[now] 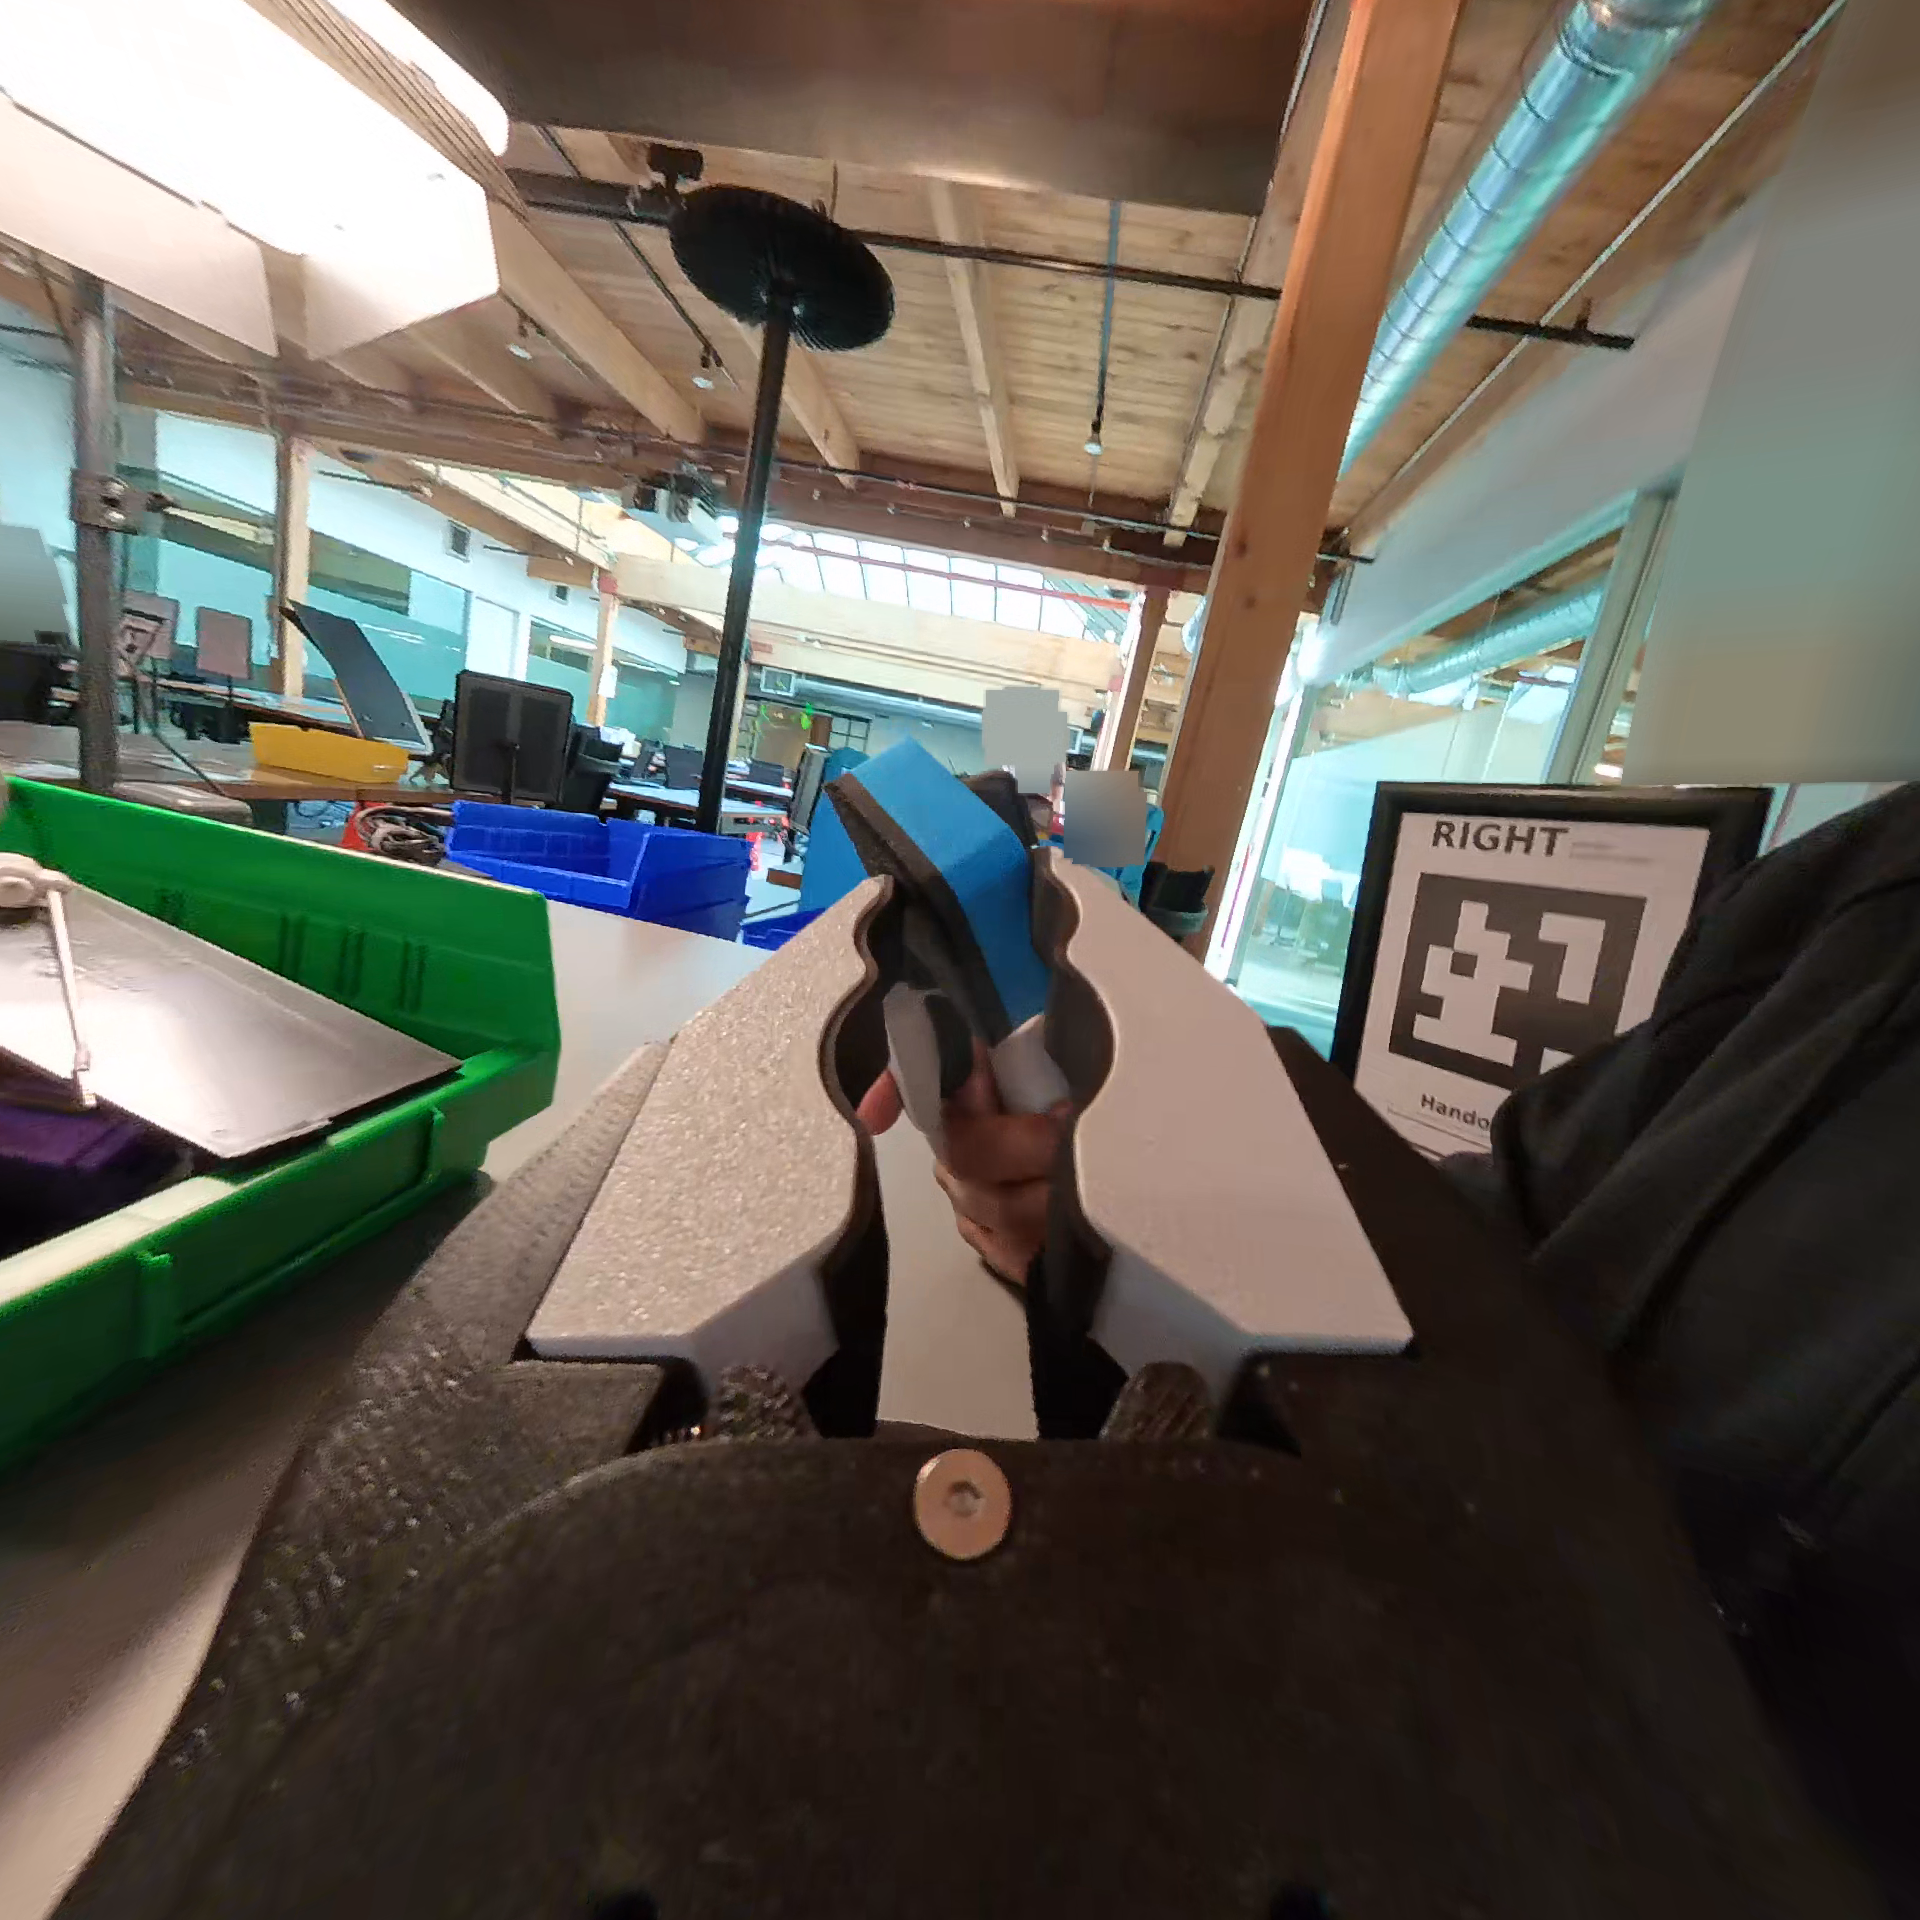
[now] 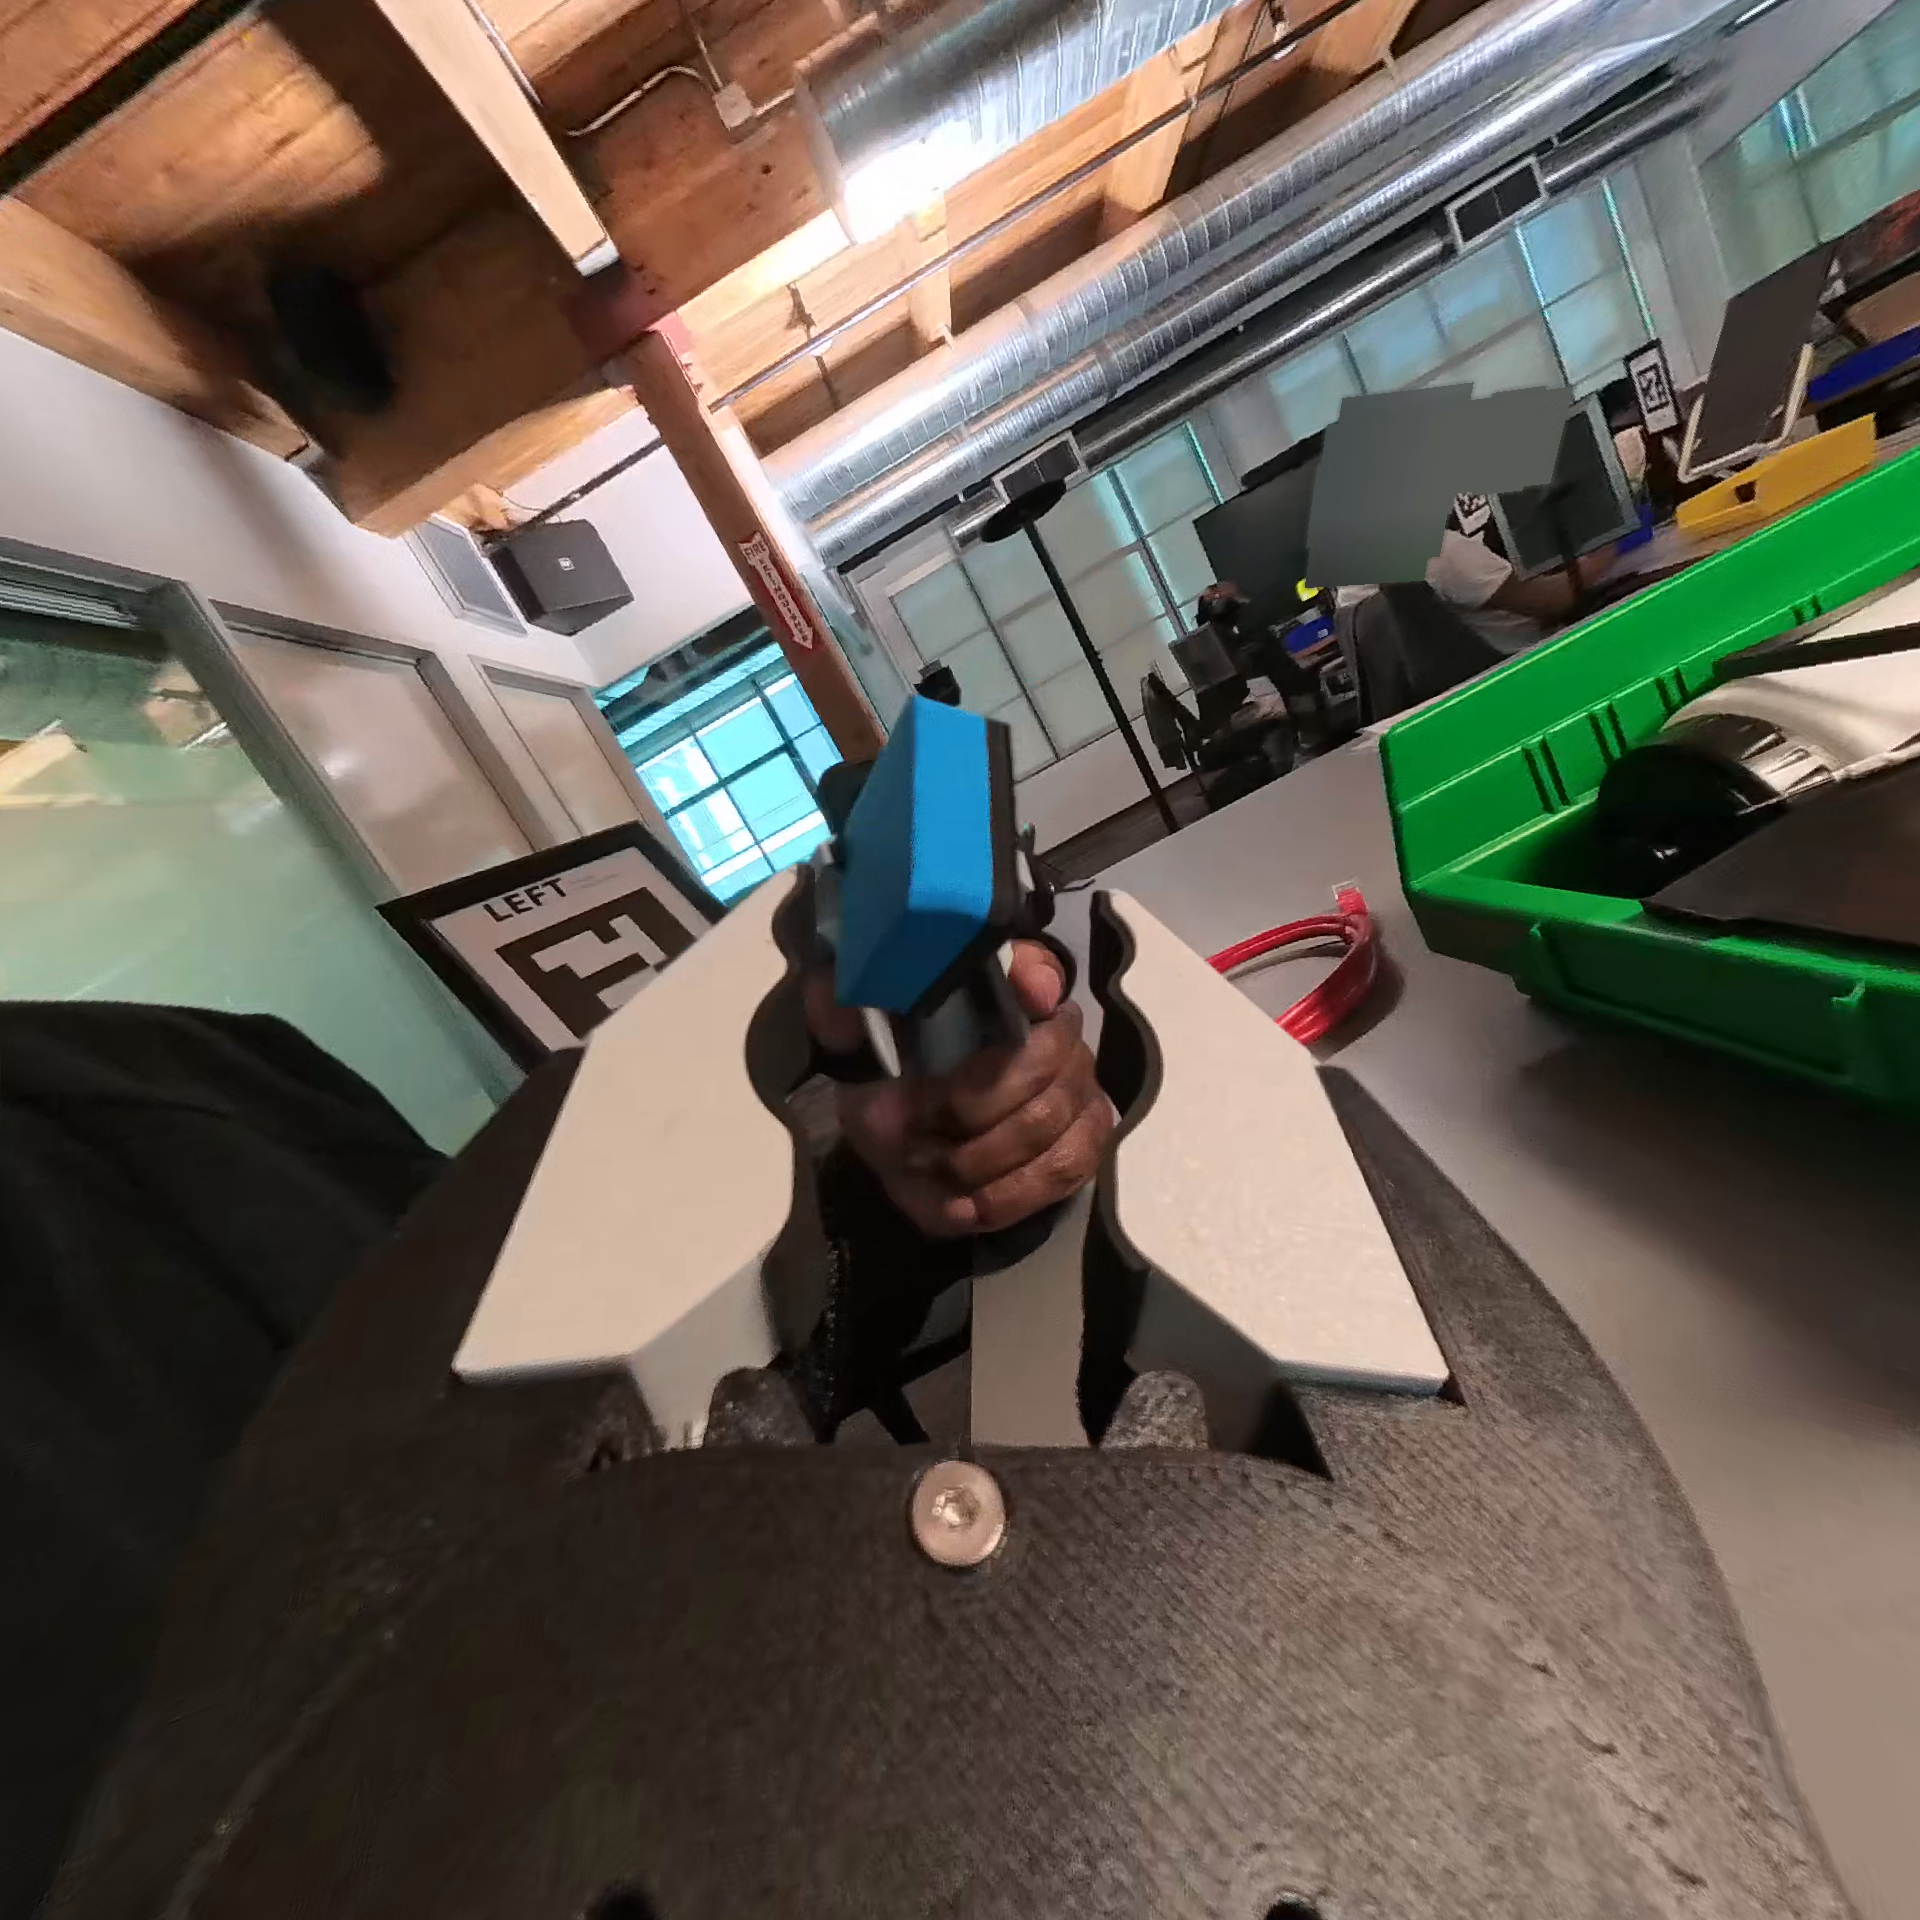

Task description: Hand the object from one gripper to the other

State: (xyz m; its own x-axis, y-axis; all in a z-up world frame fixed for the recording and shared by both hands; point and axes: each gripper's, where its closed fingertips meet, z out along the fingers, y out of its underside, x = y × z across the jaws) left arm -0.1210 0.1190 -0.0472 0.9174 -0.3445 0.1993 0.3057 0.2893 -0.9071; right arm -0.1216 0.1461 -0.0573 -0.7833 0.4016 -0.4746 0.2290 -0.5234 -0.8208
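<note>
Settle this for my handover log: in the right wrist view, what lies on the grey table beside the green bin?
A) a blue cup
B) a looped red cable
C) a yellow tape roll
B: a looped red cable lies on the grey table, just beside the green bin.

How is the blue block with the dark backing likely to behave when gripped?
The blue block looks like foam, so it is probably light and slightly squashy. Its flat faces and matte surface suggest it won't roll or slip easily in the left tool.
</note>
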